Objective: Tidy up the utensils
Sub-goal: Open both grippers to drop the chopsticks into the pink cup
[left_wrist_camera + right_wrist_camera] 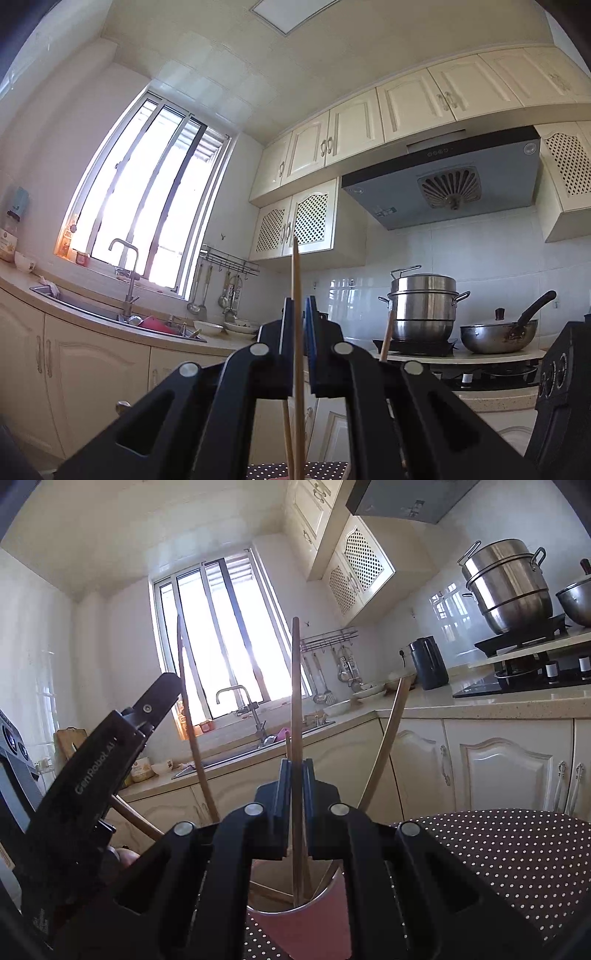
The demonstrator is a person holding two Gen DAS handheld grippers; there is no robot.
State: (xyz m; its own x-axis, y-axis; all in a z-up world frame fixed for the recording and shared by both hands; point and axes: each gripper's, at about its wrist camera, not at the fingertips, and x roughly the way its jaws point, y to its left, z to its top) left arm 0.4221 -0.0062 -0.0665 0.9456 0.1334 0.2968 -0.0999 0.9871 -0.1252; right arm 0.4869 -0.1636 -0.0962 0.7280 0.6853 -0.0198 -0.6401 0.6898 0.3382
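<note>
Left wrist view: left gripper (pixel 298 314) clamped tight on one chopstick (pixel 295 273) standing upright, two more sticks nearby. Right wrist view: right gripper (pixel 295 775) pinching one chopstick (pixel 295 686) above the pink cup (pixel 317 926) on the dotted cloth (pixel 517 853); three others lean around

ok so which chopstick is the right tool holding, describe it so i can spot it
Find the polka-dot cloth and the pink cup on it. Several chopsticks lean out of the cup; the held chopstick stands nearly upright, pinched by the right tool, while the others tilt away free.
</note>
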